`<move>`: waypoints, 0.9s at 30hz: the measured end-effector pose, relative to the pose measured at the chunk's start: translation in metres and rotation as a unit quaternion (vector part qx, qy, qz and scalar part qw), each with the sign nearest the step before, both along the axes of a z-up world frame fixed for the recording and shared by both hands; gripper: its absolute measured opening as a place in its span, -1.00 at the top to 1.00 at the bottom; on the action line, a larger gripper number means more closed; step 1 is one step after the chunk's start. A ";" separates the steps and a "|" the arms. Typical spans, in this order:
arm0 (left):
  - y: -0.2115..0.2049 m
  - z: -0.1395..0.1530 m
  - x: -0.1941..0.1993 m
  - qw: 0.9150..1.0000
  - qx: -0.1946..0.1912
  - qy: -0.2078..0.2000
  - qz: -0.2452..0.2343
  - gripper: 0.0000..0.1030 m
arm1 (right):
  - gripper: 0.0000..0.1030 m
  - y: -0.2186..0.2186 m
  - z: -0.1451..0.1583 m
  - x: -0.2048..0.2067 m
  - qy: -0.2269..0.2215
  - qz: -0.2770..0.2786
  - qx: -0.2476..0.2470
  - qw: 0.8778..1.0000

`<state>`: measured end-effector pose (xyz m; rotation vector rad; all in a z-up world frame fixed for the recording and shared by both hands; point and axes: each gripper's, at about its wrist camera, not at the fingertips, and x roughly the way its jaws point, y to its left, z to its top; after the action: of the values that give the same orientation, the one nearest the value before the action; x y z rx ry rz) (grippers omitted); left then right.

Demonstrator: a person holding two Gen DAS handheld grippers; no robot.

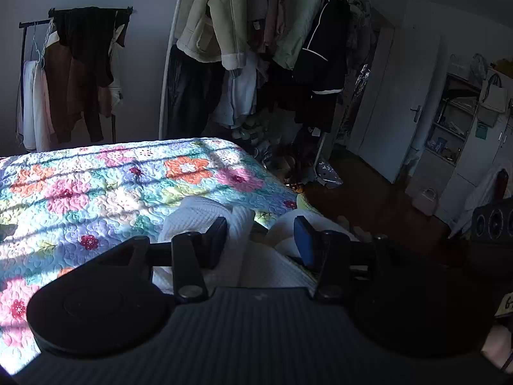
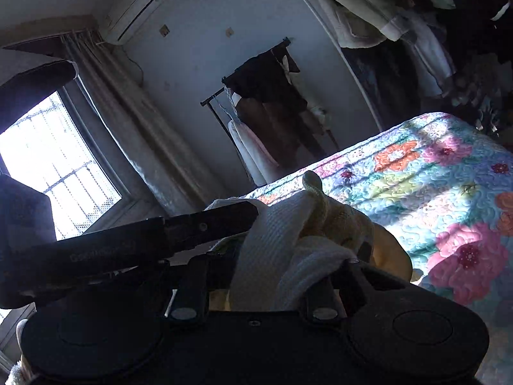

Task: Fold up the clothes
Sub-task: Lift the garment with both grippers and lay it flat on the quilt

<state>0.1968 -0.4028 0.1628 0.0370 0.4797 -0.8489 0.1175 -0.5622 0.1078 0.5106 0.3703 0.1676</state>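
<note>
The white waffle-knit garment [image 1: 237, 234] hangs bunched over the near edge of the bed's quilted floral bedspread [image 1: 96, 186], caught at two places; in the left wrist view its long axis runs from the lit quilt toward the camera, a thick fold passing between the fingers of the left claw [image 1: 261, 239]; the left claw is partly spread, its left pad lying against the fold while the blue right pad [image 1: 304, 240] stands beside it, and I cannot tell whether that pad touches the cloth; so a firm pinch there cannot be confirmed.

In the right wrist view the same cloth [image 2: 275, 250] rises between the fingers of the right claw [image 2: 282, 266] as a steep ridge, with a pale yellow layer [image 2: 336, 215] peaking above it and pointing up and away toward the bed; the right claw is pinching this bundle.

Only the right wrist view shows the bright barred window [image 2: 48, 166], the beige curtain [image 2: 128, 122], the wall air conditioner [image 2: 141, 0] and the left tool's black finger [image 2: 211, 221] crossing in front; only the left wrist view shows the white door [image 1: 394, 102] and the open shelf unit [image 1: 452, 118]; both show the black clothes rack [image 1: 80, 73] with dark garments.
</note>
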 end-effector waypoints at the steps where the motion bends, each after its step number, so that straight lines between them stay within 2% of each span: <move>1: -0.012 0.004 -0.005 1.000 0.003 -0.014 -0.007 0.16 | 0.54 -0.004 0.004 -0.003 -0.004 -0.009 -0.013 1.000; 7: -0.059 0.001 -0.006 1.000 -0.009 0.010 -0.027 0.14 | 0.57 -0.047 0.010 -0.024 -0.018 -0.077 -0.059 0.995; 9: -0.069 -0.010 -0.003 1.000 -0.010 0.010 -0.026 0.08 | 0.57 -0.067 0.002 -0.032 -0.012 -0.098 -0.047 0.994; 10: -0.074 -0.017 -0.001 1.000 -0.001 0.009 -0.017 -0.01 | 0.54 -0.083 -0.007 -0.037 -0.003 -0.112 -0.020 0.993; 12: -0.090 -0.039 0.007 0.998 0.058 0.006 0.001 -0.10 | 0.38 -0.111 -0.030 -0.045 0.020 -0.144 0.036 0.989; 15: -0.102 -0.076 0.016 0.992 0.116 0.042 -0.011 -0.16 | 0.24 -0.142 -0.079 -0.052 0.098 -0.192 0.078 0.973; 17: -0.104 -0.103 0.018 0.987 0.146 0.070 -0.018 -0.19 | 0.24 -0.150 -0.106 -0.059 0.134 -0.209 0.078 0.966; 19: -0.104 -0.128 0.019 0.981 0.172 0.090 -0.018 -0.19 | 0.23 -0.154 -0.123 -0.070 0.151 -0.219 0.066 0.962; 21: -0.098 -0.152 0.017 0.975 0.194 0.108 -0.013 -0.19 | 0.03 -0.156 -0.132 -0.082 0.162 -0.226 0.052 0.959; 24: -0.081 -0.173 0.016 0.971 0.199 0.133 -0.001 -0.19 | 0.01 -0.159 -0.135 -0.097 0.182 -0.232 0.025 0.955; 27: -0.065 -0.179 0.018 0.970 0.192 0.146 0.011 -0.19 | -0.01 -0.152 -0.129 -0.112 0.191 -0.223 -0.004 0.956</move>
<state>0.2149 -0.4673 -0.0161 0.2652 0.9164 -0.7326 0.0051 -0.7137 -0.0212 0.6076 0.6220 -0.3773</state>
